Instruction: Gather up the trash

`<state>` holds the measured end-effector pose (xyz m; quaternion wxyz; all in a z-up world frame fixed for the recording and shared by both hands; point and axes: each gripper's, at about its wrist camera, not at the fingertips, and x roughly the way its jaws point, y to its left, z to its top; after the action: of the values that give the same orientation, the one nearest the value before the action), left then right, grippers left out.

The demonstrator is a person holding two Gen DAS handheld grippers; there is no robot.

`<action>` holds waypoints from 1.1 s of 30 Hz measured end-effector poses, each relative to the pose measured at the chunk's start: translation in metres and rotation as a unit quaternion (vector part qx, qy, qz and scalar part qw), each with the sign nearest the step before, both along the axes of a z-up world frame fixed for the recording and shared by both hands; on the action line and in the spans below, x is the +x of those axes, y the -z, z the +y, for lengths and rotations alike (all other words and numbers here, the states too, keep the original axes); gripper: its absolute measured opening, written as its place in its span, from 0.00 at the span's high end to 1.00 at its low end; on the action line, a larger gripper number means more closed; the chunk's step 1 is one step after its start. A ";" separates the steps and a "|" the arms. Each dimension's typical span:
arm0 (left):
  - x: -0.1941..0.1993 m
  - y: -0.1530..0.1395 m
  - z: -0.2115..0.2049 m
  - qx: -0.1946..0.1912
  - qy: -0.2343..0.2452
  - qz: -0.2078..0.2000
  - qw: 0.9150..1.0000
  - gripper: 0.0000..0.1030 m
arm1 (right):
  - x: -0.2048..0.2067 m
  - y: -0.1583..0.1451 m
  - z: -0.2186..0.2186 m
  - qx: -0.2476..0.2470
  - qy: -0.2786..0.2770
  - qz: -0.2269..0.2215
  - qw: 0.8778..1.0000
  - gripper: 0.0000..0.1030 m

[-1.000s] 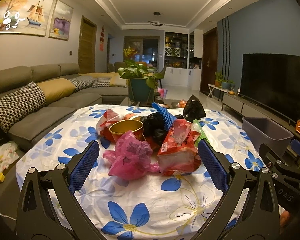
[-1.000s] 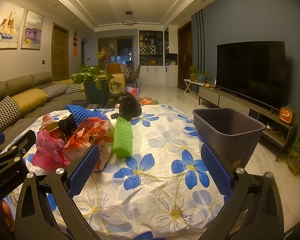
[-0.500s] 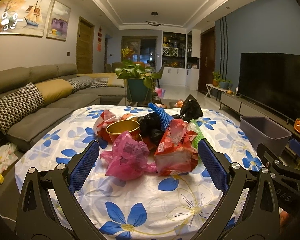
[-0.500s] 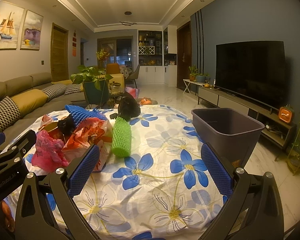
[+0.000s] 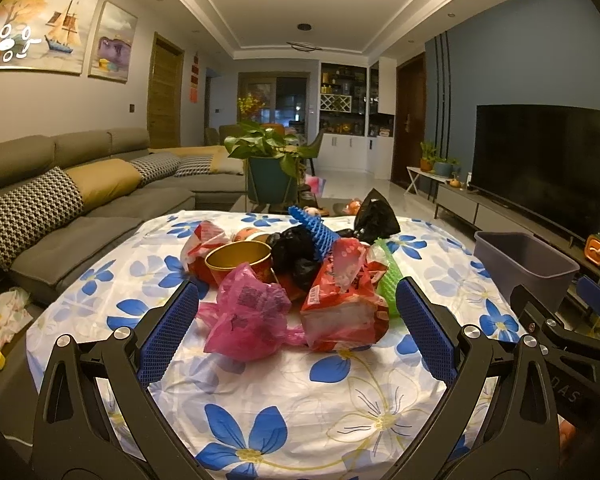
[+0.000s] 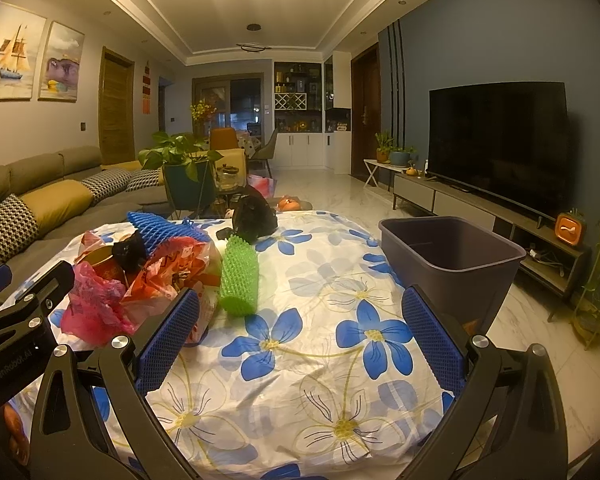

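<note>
While spread wide, fingers [image 5: 424, 330] (both pairs) empty

place: home living room | evidence: sofa [image 5: 80, 204], TV [image 6: 496, 144], paintings [image 5: 40, 36]

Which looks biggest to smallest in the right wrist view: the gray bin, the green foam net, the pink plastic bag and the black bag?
1. Gray bin, clearly largest.
2. Pink plastic bag and green foam net: they look alike, and the bag is partly hidden by the left claw, so unranked.
3. Black bag, smallest-looking, though it lies farthest away.
</note>
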<state>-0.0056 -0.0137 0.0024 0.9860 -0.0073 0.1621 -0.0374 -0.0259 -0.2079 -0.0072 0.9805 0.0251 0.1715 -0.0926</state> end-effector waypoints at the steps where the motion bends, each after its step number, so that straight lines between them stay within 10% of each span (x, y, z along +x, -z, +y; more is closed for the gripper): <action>1: 0.000 0.000 -0.001 0.000 0.001 0.000 1.000 0.05 | 0.000 0.000 0.000 0.000 0.001 0.000 1.000 0.05; 33: 0.003 0.000 -0.008 -0.001 0.009 0.002 1.000 0.05 | -0.001 -0.002 -0.003 0.000 0.005 -0.001 1.000 0.05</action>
<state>-0.0028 -0.0213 0.0020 0.9854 -0.0068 0.1637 -0.0468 -0.0274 -0.2109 -0.0049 0.9803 0.0262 0.1701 -0.0970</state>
